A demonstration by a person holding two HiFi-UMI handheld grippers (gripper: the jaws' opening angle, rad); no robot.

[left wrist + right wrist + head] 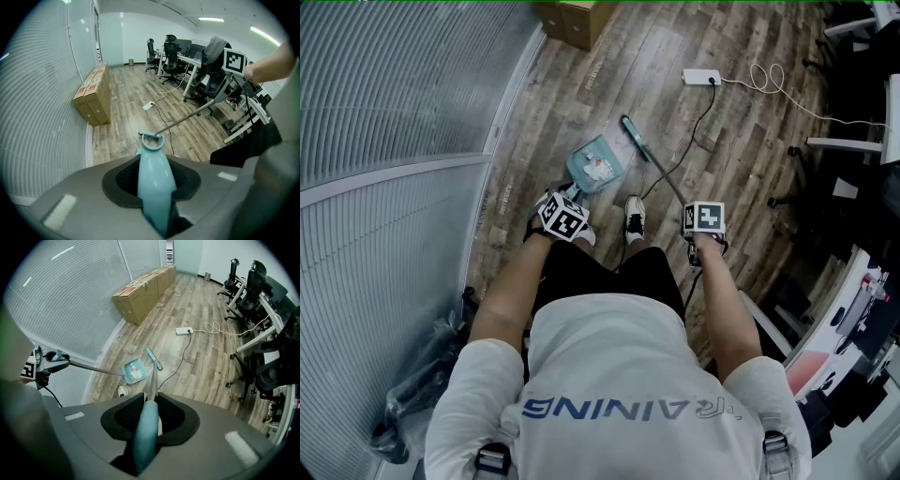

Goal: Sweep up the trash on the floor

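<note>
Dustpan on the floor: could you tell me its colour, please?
Light teal; the dustpan shows best in the head view.

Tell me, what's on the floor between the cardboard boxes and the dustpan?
Nothing: in the head view, only bare wood floor lies between the cardboard boxes and the dustpan.

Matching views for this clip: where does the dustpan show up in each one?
Head view: dustpan on the floor, upper centre, left of the broom.
Left gripper view: only its light-blue handle, lower centre, clamped between the jaws; the pan is out of frame.
Right gripper view: on the floor, just left of centre.
Shared landmark: the white power strip, in all three.
</note>
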